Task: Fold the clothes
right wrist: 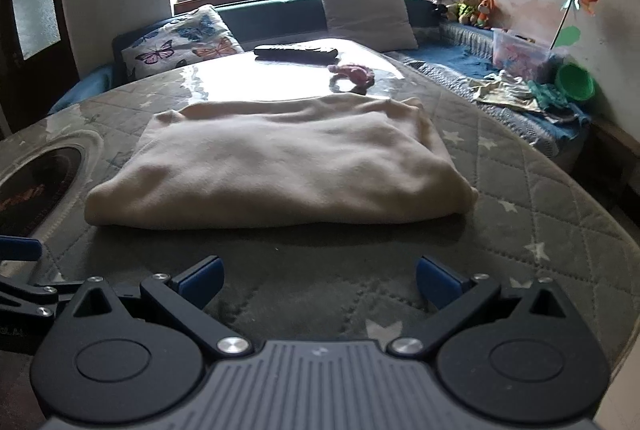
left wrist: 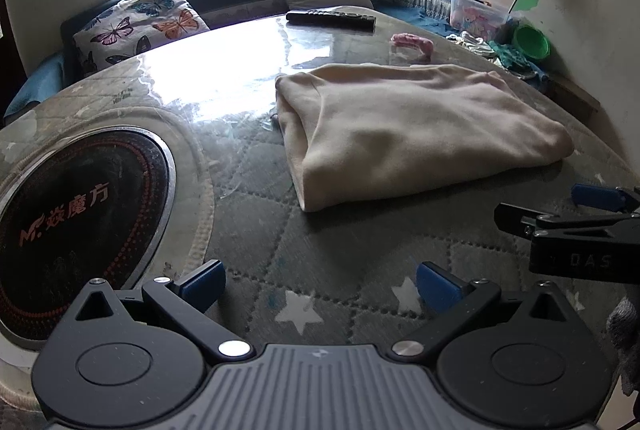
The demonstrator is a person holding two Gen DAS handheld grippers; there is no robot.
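Observation:
A cream garment (left wrist: 412, 125) lies folded into a thick rectangle on the quilted round table (left wrist: 320, 250); it also shows in the right wrist view (right wrist: 280, 169). My left gripper (left wrist: 320, 288) is open and empty, hovering over the table in front of the garment's near left corner. My right gripper (right wrist: 319, 284) is open and empty, a short way in front of the garment's near edge. The right gripper also shows at the right edge of the left wrist view (left wrist: 576, 218).
An induction hob (left wrist: 76, 226) is set in the table at the left. A black remote (left wrist: 331, 17) and a pink toy (left wrist: 412, 43) lie beyond the garment. A sofa with cushions (left wrist: 140, 21), plush toys, a plastic box (left wrist: 476, 11) and loose clothes (right wrist: 504, 89) surround the far side.

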